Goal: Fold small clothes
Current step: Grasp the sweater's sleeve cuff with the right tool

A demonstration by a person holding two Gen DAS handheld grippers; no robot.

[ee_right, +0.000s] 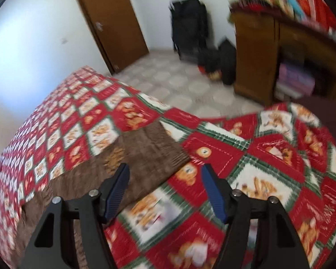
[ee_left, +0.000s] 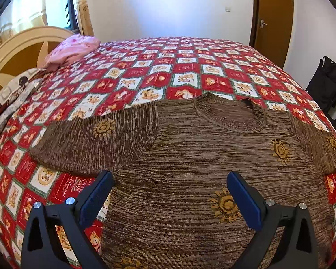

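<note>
You've got a patchwork quilt (ee_left: 186, 67), a pink pillow (ee_left: 71, 48), a brown door (ee_right: 114, 22) and black luggage (ee_right: 189, 22).

The right wrist view is blurred; the sweater's (ee_left: 190, 168) hem is cut off below

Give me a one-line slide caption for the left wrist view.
Open left claw above a brown sun-patterned sweater spread flat on a red patchwork quilt.

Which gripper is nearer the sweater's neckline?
Left. The left gripper hangs open over the sweater's chest, facing the neckline. The right gripper is open out by a sleeve end.
</note>
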